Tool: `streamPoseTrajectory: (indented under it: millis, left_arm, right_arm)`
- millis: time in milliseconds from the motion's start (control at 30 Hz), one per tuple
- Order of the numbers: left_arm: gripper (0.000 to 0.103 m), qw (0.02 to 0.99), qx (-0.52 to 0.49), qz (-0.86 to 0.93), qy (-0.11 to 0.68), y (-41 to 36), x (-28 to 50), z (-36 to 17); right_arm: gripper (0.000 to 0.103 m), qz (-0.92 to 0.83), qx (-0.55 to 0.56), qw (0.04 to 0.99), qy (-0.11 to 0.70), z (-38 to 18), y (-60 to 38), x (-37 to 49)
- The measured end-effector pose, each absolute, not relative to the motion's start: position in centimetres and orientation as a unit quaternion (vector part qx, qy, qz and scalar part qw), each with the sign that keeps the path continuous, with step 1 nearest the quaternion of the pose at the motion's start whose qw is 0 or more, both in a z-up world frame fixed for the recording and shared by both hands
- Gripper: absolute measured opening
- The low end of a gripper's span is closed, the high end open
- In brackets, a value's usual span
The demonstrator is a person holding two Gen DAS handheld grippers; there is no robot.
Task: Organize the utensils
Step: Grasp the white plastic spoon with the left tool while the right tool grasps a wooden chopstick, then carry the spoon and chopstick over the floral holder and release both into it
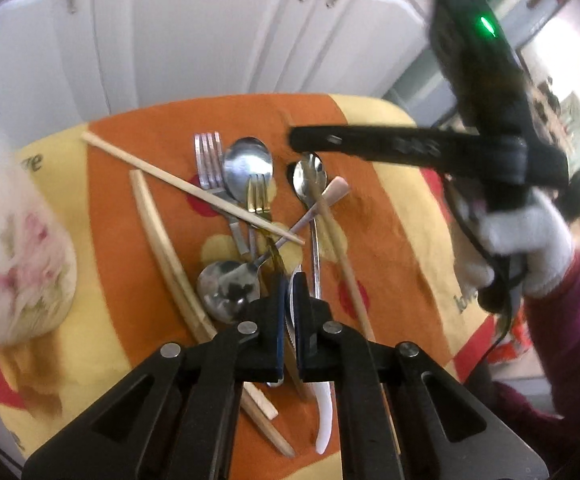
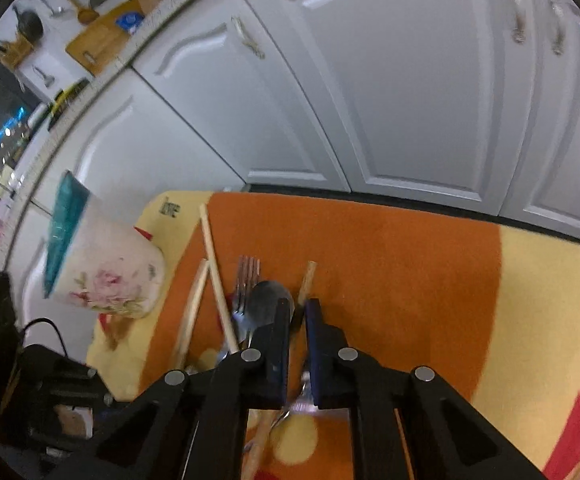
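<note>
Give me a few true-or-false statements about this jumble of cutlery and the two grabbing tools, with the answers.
1. The utensils lie on an orange and yellow cloth. True.
2. The floral cup already holds several forks. False: no utensil shows in it; the forks, like the silver fork, lie on the cloth.
3. The wooden chopsticks lie neatly side by side. False: they are scattered and cross the other utensils.
4. The left gripper has its fingers nearly together above the white-handled knife. True.
5. The right gripper is carrying a spoon. False: nothing shows between its fingers; the large spoon lies on the cloth.
</note>
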State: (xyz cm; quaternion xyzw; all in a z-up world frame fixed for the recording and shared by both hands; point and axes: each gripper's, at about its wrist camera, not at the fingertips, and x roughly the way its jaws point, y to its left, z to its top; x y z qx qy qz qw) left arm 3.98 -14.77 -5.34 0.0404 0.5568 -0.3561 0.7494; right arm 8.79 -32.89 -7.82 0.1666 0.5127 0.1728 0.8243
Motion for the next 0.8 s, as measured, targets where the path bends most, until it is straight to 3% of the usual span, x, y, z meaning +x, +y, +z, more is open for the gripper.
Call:
streamPoseTrajectory:
  millis: [600,800]
  left_arm:
    - [0.002,0.819,-0.043,-0.333,0.466,-8.9,0.4,2.4]
    - [0.002,0.856,-0.056,-0.305,0.414,-5.2,1.6,7.2]
  right_arm:
    - [0.005,0.184,0.164,0.877,0.413,1.5,-32.0,-0.5]
    - [0.005,0.204,0.151,0.892,0.373,5.8,-30.5,-1.3]
